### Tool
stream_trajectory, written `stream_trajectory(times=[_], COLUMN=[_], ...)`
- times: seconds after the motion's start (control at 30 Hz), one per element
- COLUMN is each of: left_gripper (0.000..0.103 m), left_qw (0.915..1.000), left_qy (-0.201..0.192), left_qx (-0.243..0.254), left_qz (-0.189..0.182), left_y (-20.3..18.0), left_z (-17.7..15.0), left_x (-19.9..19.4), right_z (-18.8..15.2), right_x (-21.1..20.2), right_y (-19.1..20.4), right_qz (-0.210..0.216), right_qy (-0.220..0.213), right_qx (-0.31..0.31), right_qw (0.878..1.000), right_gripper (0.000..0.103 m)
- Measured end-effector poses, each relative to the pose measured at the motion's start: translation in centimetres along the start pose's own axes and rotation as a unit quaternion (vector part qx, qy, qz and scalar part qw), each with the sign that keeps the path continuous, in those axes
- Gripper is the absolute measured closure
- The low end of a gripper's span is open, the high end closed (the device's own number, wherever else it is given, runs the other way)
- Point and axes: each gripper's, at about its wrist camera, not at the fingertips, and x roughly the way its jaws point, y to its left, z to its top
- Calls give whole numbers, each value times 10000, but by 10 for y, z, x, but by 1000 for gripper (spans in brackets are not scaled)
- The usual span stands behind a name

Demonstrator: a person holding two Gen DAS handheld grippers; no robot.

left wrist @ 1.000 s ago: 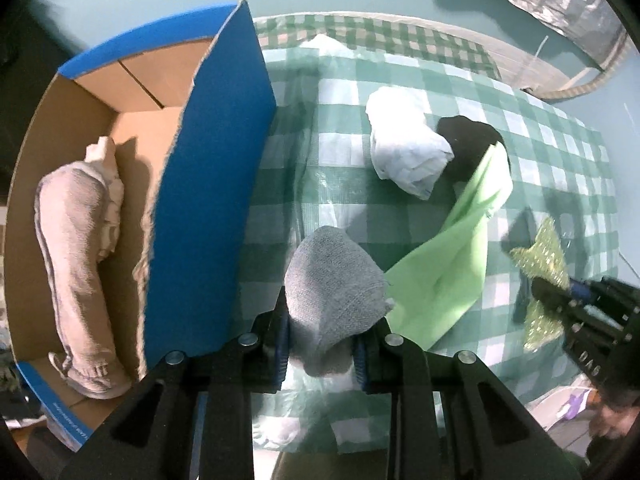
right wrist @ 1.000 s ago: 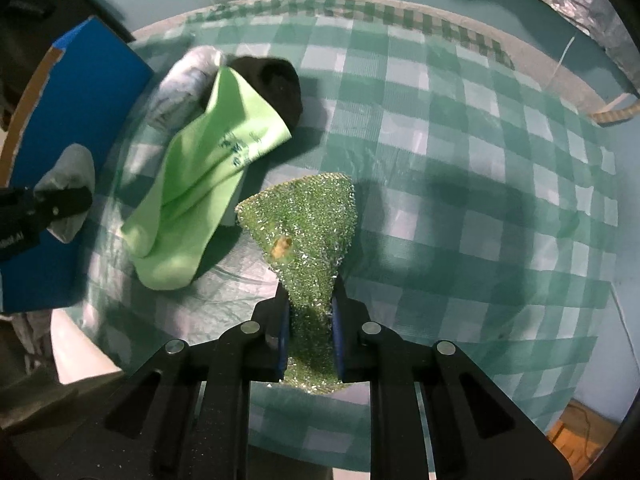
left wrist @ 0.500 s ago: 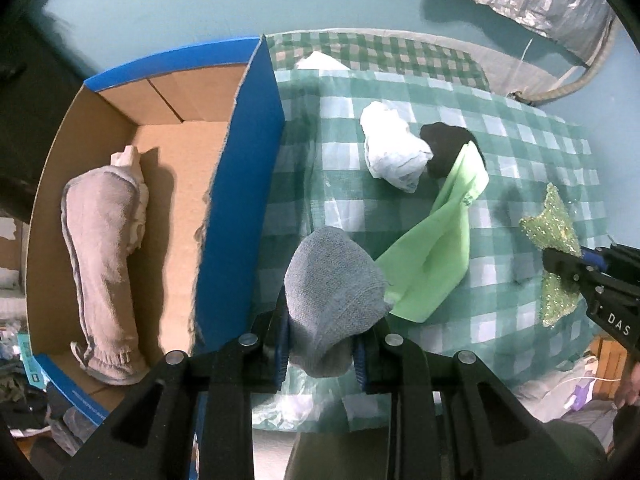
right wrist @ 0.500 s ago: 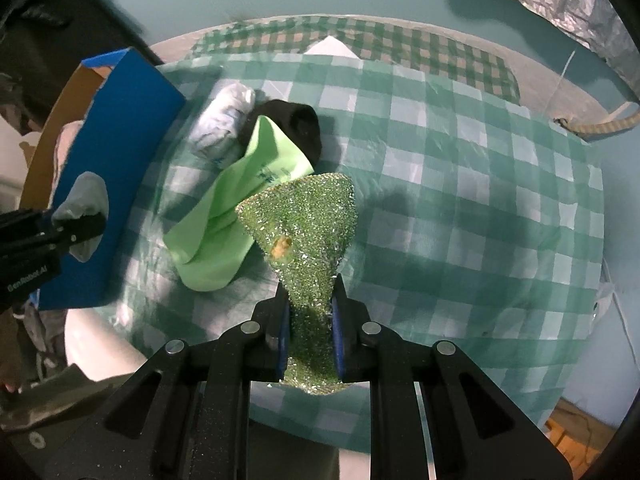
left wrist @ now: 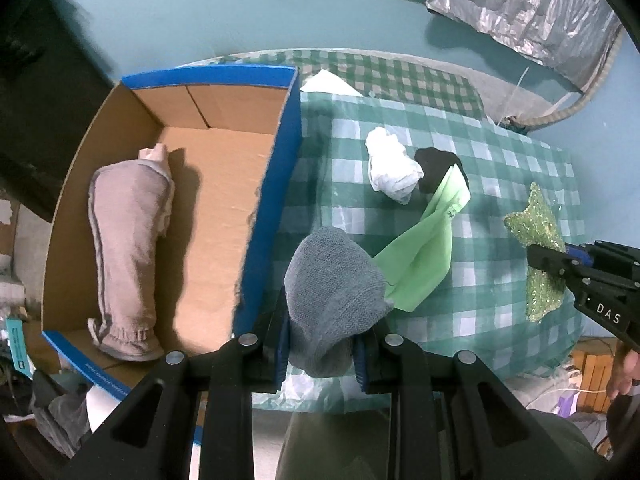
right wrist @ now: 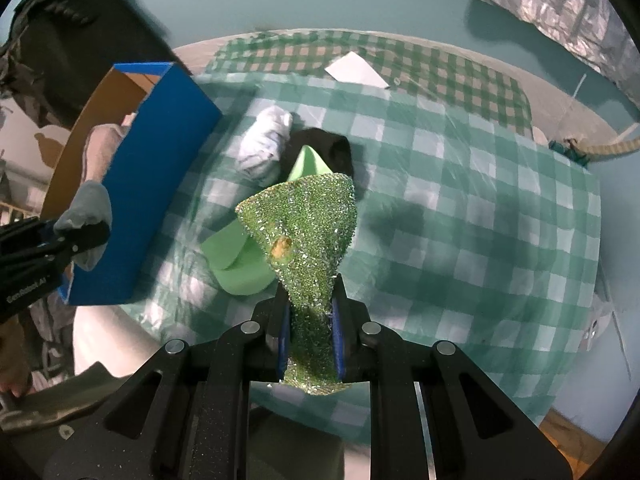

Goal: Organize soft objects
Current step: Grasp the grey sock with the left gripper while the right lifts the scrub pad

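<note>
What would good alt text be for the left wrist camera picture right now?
The left gripper clamps a grey knit cloth above a green checked tablecloth, beside an open blue cardboard box holding a rolled beige garment. At right, the right gripper holds a glittery green piece.

A teal floor [left wrist: 224, 12] is spreading around a table wearing a green-checked cloth [right wrist: 472, 208]; crinkled silver sheeting [left wrist: 528, 4] is lying at the far right, dark furniture [left wrist: 36, 92] is standing at the left, and light is glaring off the cloth
</note>
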Motion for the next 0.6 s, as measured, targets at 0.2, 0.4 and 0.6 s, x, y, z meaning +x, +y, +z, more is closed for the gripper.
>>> stream_trajectory(times=[0.2,0.4,0.6], left_gripper=[77,77,77], left_qw=[9999,9995,9987], left_qy=[-121,-281,-379], left_qx=[-66,-102,-274], left_qz=[44,122,192], left_y=[6,15,30], left_z=[0,0,-1], left_x=[-13,-28,-38], right_z=[9,22,38], right_x=[-9,-21,-29], right_y=[14,34,56], right_qz=[55,135,231], right_qy=[-71,-177,-267], right_qx=[-173,-403,-654], right_qw=[9998,9989,9972], right_gripper=[88,88,88])
